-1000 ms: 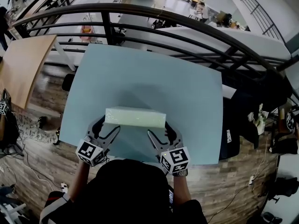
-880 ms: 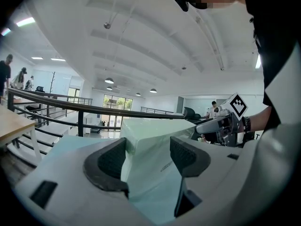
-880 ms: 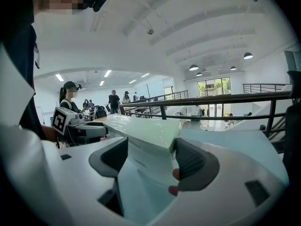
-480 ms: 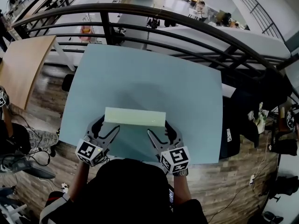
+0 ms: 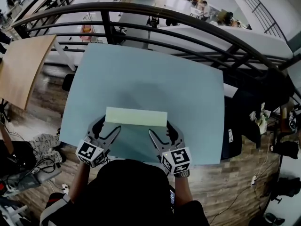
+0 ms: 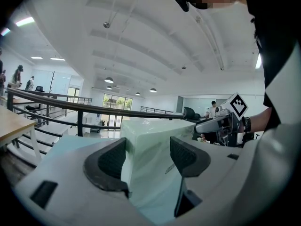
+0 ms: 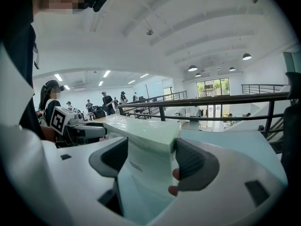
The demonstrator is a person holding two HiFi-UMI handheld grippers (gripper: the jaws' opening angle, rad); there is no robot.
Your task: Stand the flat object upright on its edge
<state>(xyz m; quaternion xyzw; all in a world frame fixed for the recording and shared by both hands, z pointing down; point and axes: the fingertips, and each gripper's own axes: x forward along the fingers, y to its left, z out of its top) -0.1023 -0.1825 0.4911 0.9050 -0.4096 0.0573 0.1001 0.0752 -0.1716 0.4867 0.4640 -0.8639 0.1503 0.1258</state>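
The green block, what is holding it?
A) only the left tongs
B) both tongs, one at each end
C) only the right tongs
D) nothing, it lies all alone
B: the green block sits between the pads of the left tongs at one end and the right tongs at the other, as each gripper view shows.

Bright, even daylight and ceiling lamps; fisheye views curve at edges.
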